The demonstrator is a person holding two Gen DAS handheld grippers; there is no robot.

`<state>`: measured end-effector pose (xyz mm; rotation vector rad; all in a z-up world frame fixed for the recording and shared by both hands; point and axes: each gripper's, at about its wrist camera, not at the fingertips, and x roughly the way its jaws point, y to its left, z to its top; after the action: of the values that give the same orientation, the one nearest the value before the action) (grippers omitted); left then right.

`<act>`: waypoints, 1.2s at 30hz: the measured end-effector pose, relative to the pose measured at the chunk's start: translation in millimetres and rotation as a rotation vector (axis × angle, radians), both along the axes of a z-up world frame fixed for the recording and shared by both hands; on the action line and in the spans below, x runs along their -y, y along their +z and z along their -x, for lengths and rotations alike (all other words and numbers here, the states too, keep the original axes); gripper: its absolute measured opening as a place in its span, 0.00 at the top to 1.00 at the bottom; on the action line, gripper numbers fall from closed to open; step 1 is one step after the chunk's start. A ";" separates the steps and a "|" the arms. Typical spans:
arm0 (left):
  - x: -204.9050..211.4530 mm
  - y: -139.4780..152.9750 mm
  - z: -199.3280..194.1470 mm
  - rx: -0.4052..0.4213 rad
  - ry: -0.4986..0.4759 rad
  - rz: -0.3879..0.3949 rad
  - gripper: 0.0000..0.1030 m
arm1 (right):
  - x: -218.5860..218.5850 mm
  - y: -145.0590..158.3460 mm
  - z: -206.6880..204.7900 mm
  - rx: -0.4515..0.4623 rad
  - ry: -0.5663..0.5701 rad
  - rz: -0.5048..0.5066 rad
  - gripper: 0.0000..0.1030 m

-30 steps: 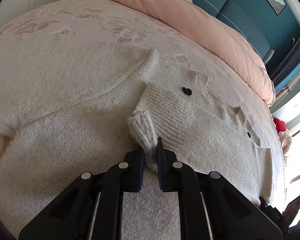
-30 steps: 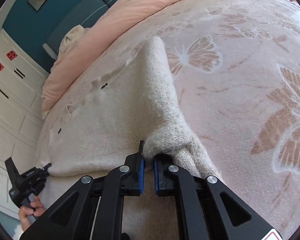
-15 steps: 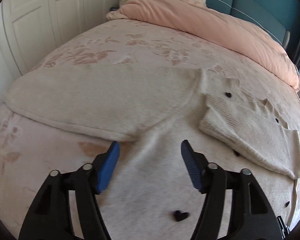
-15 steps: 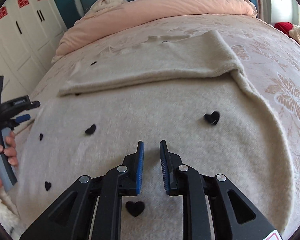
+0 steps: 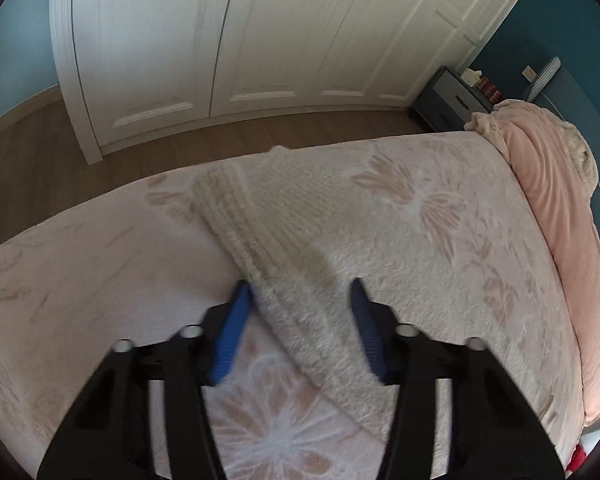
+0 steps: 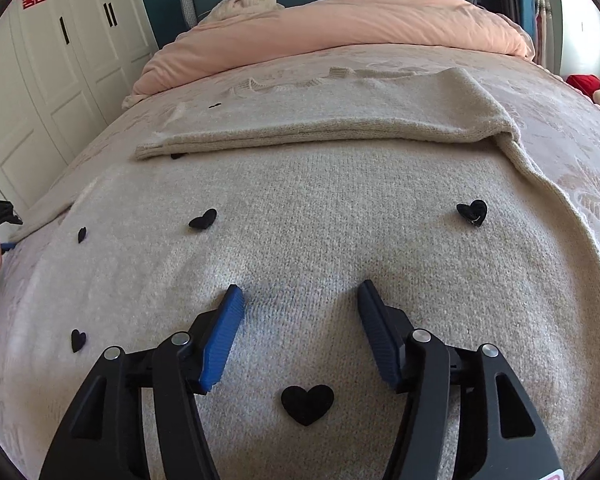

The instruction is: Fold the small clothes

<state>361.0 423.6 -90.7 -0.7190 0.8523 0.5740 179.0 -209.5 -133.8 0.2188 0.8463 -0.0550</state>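
Looking along left gripper [image 5: 300, 292], we saw jaws apart, straddling sweater sleeve [image 5: 260, 216] without pinching, though they had just been closing. Sleeve ran toward 11 o'clock across bed [image 5: 460, 216]. Right gripper [image 6: 300, 292] had just been opening; jaws gaped above sweater [image 6: 340, 200], gripping nothing. Other sleeve [image 6: 320, 120] lay folded at 12 o'clock; black heart [image 6: 307, 403] at 6.

Sweater [image 6: 340, 216] on bed [image 6: 572, 128], sleeve [image 6: 320, 120] folded across it, duvet [image 6: 340, 28] behind
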 end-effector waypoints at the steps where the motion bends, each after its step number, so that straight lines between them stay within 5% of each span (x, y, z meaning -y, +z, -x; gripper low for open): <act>1: 3.9 2.2 -5.4 0.002 -0.006 0.024 0.90 | -1.3 -0.1 -0.4 0.000 0.001 0.007 0.42; 5: 75.2 57.9 -22.2 0.144 -0.150 -0.039 0.90 | -2.4 -1.3 -0.3 0.005 0.004 0.006 0.41; 11: 312.7 149.6 -17.0 0.376 -0.677 -0.097 0.89 | 0.2 -1.4 1.1 0.014 0.006 -0.020 0.40; 14: 425.7 133.3 -3.4 0.343 -0.896 -0.020 0.80 | 2.3 -0.6 0.8 0.013 0.012 -0.039 0.37; 17: 488.4 88.3 19.2 0.244 -0.977 0.046 0.57 | 5.9 1.7 0.1 0.014 0.029 -0.082 0.33; 20: 490.5 45.8 35.5 0.146 -0.948 0.131 0.57 | 15.1 10.0 -0.3 0.010 0.024 -0.149 0.34; 23: 444.7 21.3 39.5 0.106 -0.837 0.237 0.57 | 35.0 37.1 -4.5 0.055 -0.024 -0.194 0.33; 27: 372.4 14.0 14.9 0.090 -0.655 0.244 0.57 | 73.5 61.8 -56.0 0.039 -0.104 -0.294 0.33; 33: 310.1 -18.4 -23.8 0.053 -0.434 0.445 0.62 | 102.0 37.0 -143.4 -0.084 -0.221 -0.403 0.33; 34: 309.1 -22.8 -26.7 0.044 -0.423 0.464 0.64 | 97.8 28.8 -154.0 -0.125 -0.213 -0.411 0.42; 36: 309.4 -23.3 -29.6 0.036 -0.420 0.472 0.93 | 89.2 24.5 -168.9 -0.160 -0.214 -0.356 0.80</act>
<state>390.6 114.2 -114.0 -0.9384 1.0830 -0.0228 347.9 -298.8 -109.4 0.6459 0.9863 -0.1233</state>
